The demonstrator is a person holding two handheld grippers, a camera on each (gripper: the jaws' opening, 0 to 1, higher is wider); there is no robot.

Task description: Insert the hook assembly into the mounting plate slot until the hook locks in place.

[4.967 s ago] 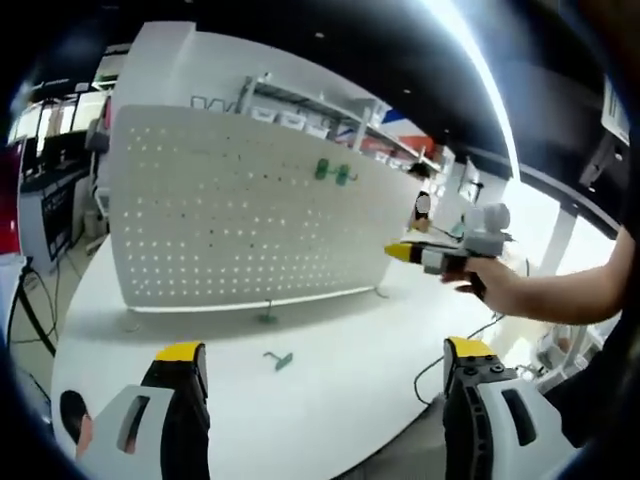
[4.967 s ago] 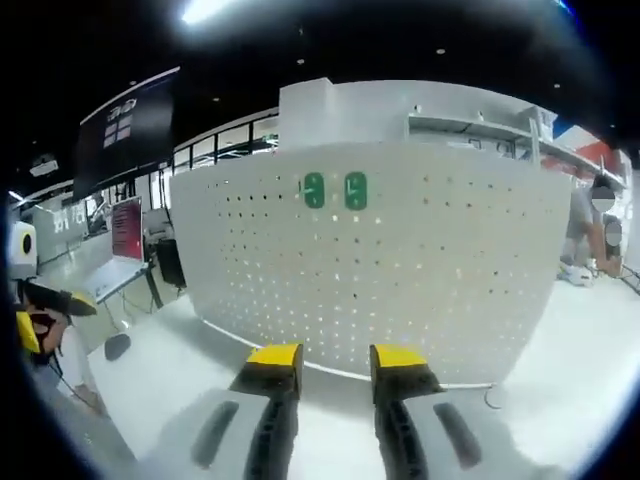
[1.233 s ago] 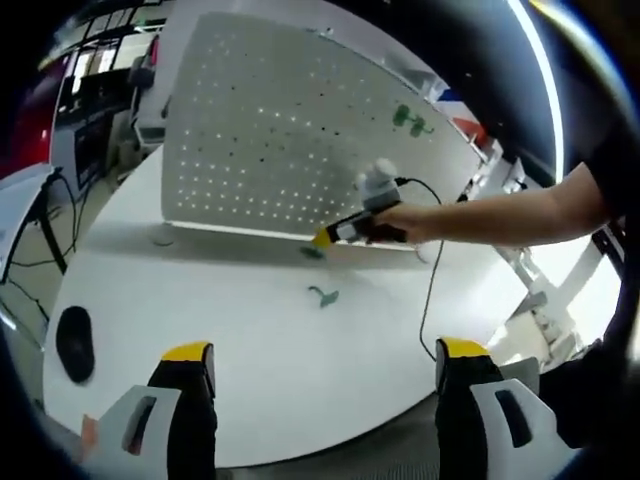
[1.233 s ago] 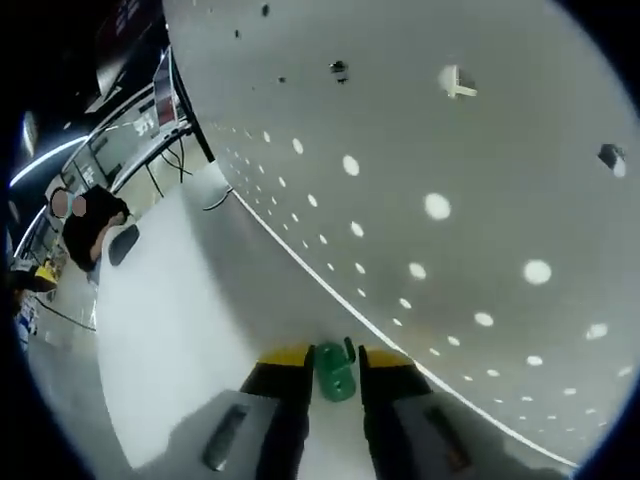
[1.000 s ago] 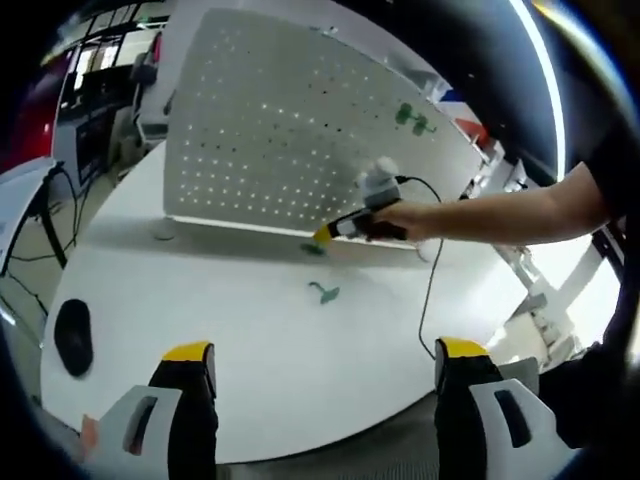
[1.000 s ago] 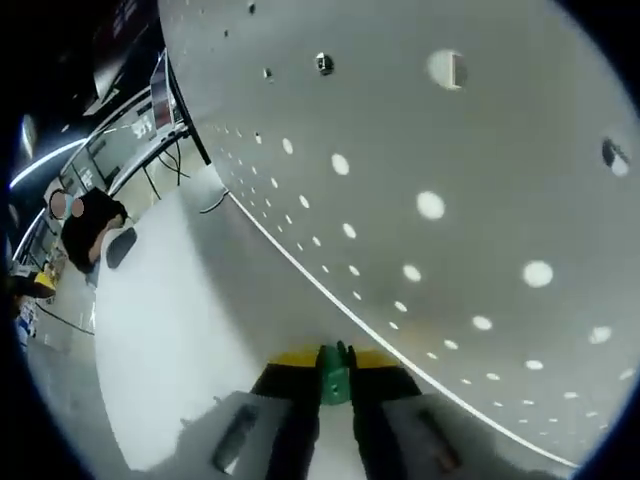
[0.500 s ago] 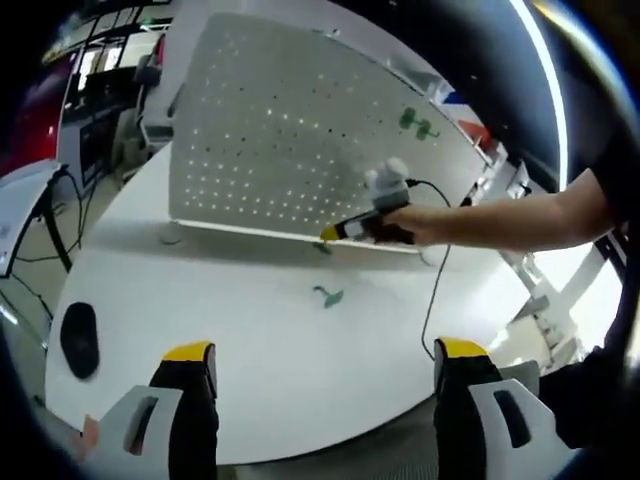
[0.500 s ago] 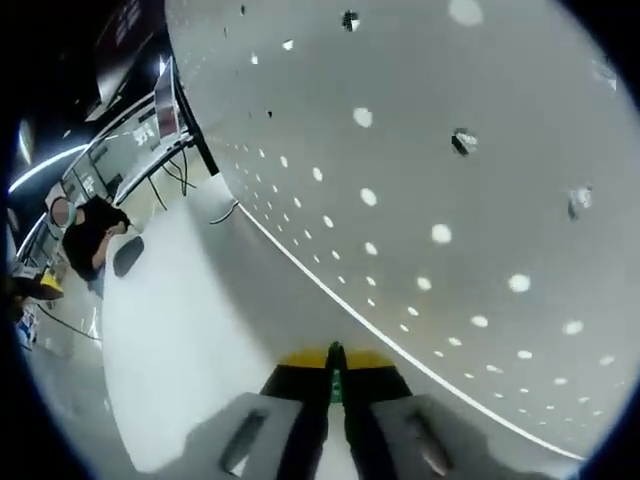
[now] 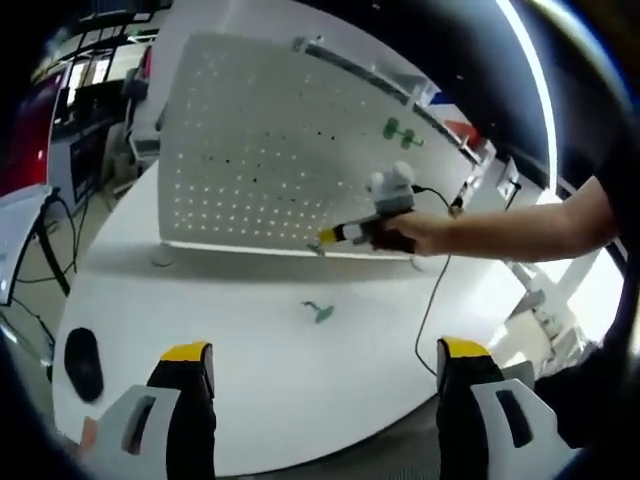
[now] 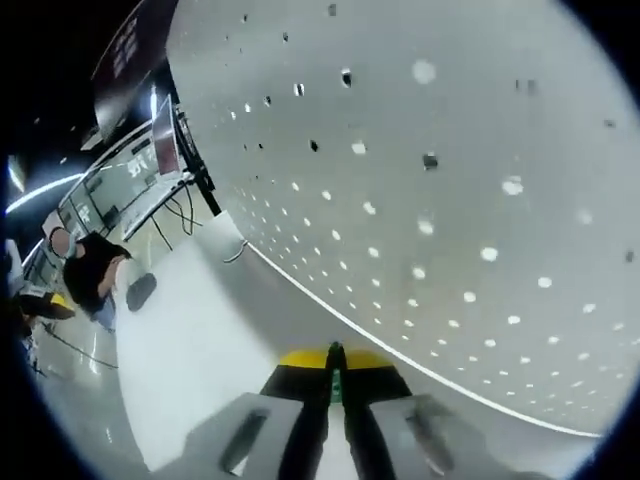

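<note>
A white pegboard (image 9: 250,150) stands upright on the round white table (image 9: 220,330), with two green hooks (image 9: 395,130) mounted near its top right. In the left gripper view a hand holds my right gripper (image 9: 322,240) just before the board's lower edge, a small green hook pinched at its tip. Another green hook (image 9: 320,313) lies on the table in front. My left gripper (image 9: 325,365) hangs over the near table edge, jaws wide apart and empty. In the right gripper view my right gripper (image 10: 337,360) is shut on the green hook (image 10: 335,382), close to the pegboard (image 10: 450,200).
A black mouse (image 9: 82,355) lies at the table's left front. A cable (image 9: 432,300) trails from the right gripper across the table's right side. Desks with monitors (image 9: 60,130) stand to the left. A person in dark clothes (image 10: 85,270) sits beyond the table edge.
My right gripper closed on the green hook at the board's foot about a second ago, then rose a little along the board with it. The left gripper stayed open.
</note>
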